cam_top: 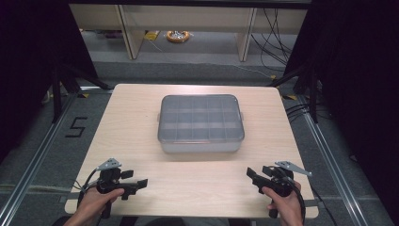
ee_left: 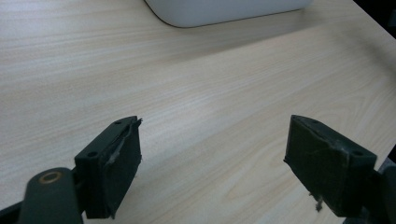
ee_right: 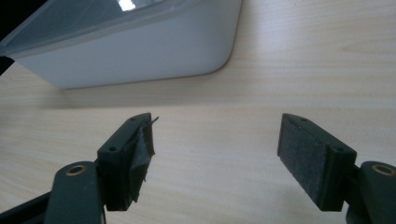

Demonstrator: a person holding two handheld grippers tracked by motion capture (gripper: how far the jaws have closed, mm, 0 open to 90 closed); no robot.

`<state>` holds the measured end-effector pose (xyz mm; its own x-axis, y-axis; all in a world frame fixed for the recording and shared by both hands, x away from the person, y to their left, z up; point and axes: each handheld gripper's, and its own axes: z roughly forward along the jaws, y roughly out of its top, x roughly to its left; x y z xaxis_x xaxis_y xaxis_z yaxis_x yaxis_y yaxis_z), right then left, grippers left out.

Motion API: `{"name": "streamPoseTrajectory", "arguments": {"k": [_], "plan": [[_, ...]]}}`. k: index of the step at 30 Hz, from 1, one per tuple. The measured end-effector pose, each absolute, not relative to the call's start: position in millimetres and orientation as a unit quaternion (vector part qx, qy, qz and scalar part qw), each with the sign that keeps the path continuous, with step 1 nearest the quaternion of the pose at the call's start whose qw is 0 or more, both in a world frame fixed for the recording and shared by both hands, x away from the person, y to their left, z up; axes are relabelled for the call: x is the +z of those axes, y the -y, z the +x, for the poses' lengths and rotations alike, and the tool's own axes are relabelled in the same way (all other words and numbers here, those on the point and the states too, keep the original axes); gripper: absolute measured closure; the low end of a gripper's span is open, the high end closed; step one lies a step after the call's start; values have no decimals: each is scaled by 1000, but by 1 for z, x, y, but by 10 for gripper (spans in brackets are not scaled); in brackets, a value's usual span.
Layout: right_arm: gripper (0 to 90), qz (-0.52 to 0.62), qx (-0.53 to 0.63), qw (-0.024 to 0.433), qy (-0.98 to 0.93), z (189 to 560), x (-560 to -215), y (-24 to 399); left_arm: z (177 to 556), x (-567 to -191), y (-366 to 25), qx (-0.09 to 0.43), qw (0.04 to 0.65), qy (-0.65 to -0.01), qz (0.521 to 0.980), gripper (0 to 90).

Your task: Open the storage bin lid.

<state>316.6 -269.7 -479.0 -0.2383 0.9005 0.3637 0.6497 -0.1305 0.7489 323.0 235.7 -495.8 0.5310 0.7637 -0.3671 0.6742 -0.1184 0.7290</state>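
Pale wood grain runs across the table (cam_top: pixel 141 117), and the work is laid out on it symmetrically. At the near left corner the left gripper (cam_top: pixel 136 184) is held low over the tabletop by a hand (cam_top: pixel 96 200) that comes in from the bottom edge; its tip is turned inward, toward the middle. In the left gripper view its jaws are seen spread wide, with nothing but bare wood between the worn pads (ee_left: pixel 122 163), and a rounded white corner of the box (ee_left: pixel 224 11) lies at the far edge. The gripper is kept well short of the box, presumably as a ready stance from which a reach forward can be made.

At the centre of the table stands the compartment box (cam_top: pixel 201 123), a shallow white tray closed by a clear grey lid through which a grid of dividers can be made out. What lies in the cells cannot be told. It is set square to the near edge and about midway between the two hands, so that it can be approached from both sides at once.

At the near right corner the right gripper (cam_top: pixel 251 175) is held by the other hand (cam_top: pixel 284 202) and is likewise angled inward. In the right gripper view its jaws are also set wide and empty, and the near right corner of the box, lid edge included, is seen just beyond them. It is judged that the lid is to be dealt with first, since the box is shut and untouched.
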Motion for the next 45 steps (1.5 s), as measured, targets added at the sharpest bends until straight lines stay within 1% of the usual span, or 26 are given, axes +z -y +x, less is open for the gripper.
{"name": "streamPoseTrajectory", "arguments": {"k": [1, 6, 7, 11, 13, 14, 15, 16, 19, 20, 23, 24, 25, 26, 27, 28, 30, 31, 32, 34, 37, 38, 41, 42, 44, 45], "plan": [[278, 607, 451, 130, -642, 317, -476, 269, 324, -495, -236, 49, 455, -481, 748, 177], [277, 587, 466, 141, -646, 331, -470, 273, 332, -493, -237, 35, 465, -490, 737, 177], [277, 602, 473, 119, -633, 331, -467, 270, 333, -493, -236, 36, 464, -491, 737, 177], [277, 586, 476, 130, -643, 343, -463, 270, 339, -492, -235, 36, 464, -489, 737, 178], [278, 595, 486, 116, -629, 347, -458, 269, 340, -491, -235, 38, 463, -489, 738, 178], [279, 587, 488, 119, -635, 351, -457, 271, 343, -490, -235, 38, 465, -490, 736, 178], [280, 601, 484, 109, -626, 353, -454, 269, 344, -489, -235, 39, 465, -491, 736, 178], [280, 586, 483, 130, -638, 357, -455, 272, 345, -488, -234, 40, 466, -492, 734, 178], [279, 594, 481, 121, -633, 363, -451, 268, 350, -486, -234, 39, 468, -491, 734, 178], [279, 582, 479, 133, -644, 367, -451, 270, 351, -486, -234, 40, 468, -491, 734, 178], [279, 593, 477, 123, -636, 372, -448, 266, 355, -484, -233, 46, 469, -492, 732, 178], [279, 580, 484, 131, -642, 376, -448, 268, 357, -483, -233, 42, 469, -492, 733, 179], [280, 592, 481, 120, -636, 377, -446, 266, 359, -482, -233, 42, 470, -492, 732, 179], [280, 577, 484, 133, -644, 381, -447, 268, 361, -481, -233, 43, 471, -494, 730, 179], [280, 582, 485, 125, -640, 382, -446, 267, 363, -480, -233, 44, 472, -494, 729, 180], [280, 580, 483, 131, -643, 385, -446, 267, 364, -478, -233, 45, 474, -494, 728, 181], [281, 593, 485, 114, -632, 388, -442, 265, 369, -474, -233, 48, 475, -493, 727, 181], [282, 580, 483, 135, -642, 393, -443, 267, 371, -473, -232, 49, 477, -493, 726, 182], [282, 584, 486, 126, -637, 395, -441, 267, 374, -471, -232, 50, 479, -493, 725, 183], [283, 581, 484, 135, -640, 399, -440, 268, 376, -469, -232, 51, 480, -493, 724, 187], [284, 593, 484, 126, -631, 407, -437, 268, 385, -464, -231, 56, 486, -497, 716, 191], [285, 597, 487, 120, -626, 414, -436, 269, 390, -460, -231, 48, 490, -499, 713, 192], [286, 589, 483, 135, -634, 424, -437, 272, 394, -457, -230, 52, 490, -496, 715, 193], [286, 591, 483, 133, -632, 426, -437, 272, 400, -454, -228, 57, 494, -500, 709, 194], [290, 596, 488, 116, -627, 431, -436, 270, 407, -452, -228, 53, 491, -501, 711, 199], [292, 594, 483, 126, -631, 434, -436, 271, 411, -451, -227, 54, 490, -503, 710, 199]]}}
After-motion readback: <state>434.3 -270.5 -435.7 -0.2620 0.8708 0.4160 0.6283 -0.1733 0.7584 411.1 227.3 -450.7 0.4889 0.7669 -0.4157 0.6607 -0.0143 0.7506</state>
